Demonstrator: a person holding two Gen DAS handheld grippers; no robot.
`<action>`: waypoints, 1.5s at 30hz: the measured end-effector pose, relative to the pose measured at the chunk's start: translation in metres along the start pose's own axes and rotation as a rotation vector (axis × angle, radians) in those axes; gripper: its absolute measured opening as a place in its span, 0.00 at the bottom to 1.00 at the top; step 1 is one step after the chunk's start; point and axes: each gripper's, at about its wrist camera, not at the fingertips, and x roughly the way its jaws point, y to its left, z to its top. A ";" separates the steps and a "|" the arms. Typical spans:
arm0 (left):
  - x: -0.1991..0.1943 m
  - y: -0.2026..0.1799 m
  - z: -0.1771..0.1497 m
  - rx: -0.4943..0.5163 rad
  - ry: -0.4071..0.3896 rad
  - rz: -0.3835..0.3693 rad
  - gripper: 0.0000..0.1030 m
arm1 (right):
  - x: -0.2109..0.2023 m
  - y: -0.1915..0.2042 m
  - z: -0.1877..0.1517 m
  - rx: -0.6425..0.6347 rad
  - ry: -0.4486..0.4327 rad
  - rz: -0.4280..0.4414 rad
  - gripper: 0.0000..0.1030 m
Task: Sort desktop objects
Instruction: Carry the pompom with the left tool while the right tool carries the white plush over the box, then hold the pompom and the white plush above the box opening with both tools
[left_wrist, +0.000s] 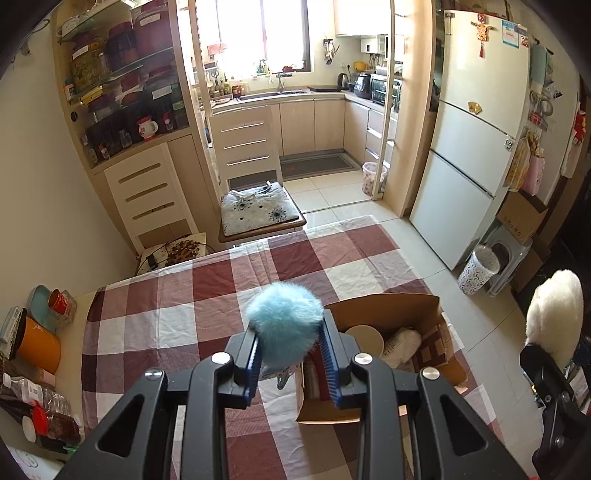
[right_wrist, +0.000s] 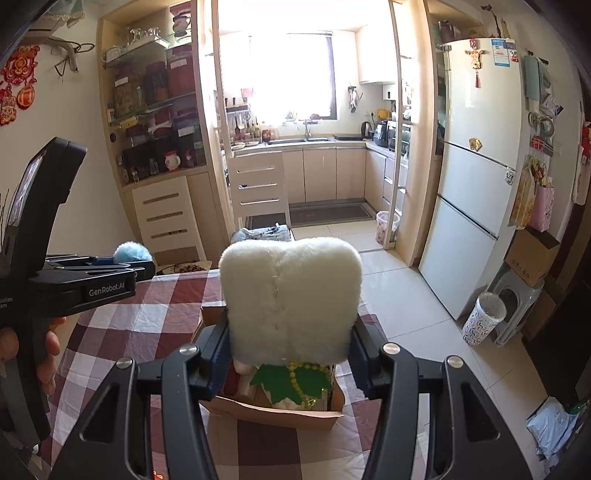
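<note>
Left claw (left_wrist: 290, 363) clamped on blue pompom (left_wrist: 284, 321), held above worktop (left_wrist: 155, 314) just left of the box (left_wrist: 388, 306). Right claw (right_wrist: 290, 354) clamped on white plush (right_wrist: 290, 295), held over the box, green leaf trim (right_wrist: 291, 380) hanging below it. Box sits at worktop's right edge, bowl (left_wrist: 364, 338) and bag (left_wrist: 400, 345) inside. Far edge: chair (left_wrist: 255, 206).

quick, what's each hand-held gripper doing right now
Left hand-held gripper: closed on the blue pom-pom.
Right hand-held gripper: closed on the white plush toy.
</note>
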 end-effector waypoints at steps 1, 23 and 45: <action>0.001 0.000 0.000 0.000 0.002 0.005 0.28 | 0.002 0.000 -0.001 -0.002 0.002 -0.001 0.53; 0.033 -0.003 0.002 -0.007 0.079 0.056 0.28 | 0.032 0.000 -0.005 0.006 0.060 -0.006 0.53; 0.034 -0.005 0.014 -0.010 0.078 0.020 0.28 | 0.035 0.007 0.002 -0.023 0.044 0.015 0.53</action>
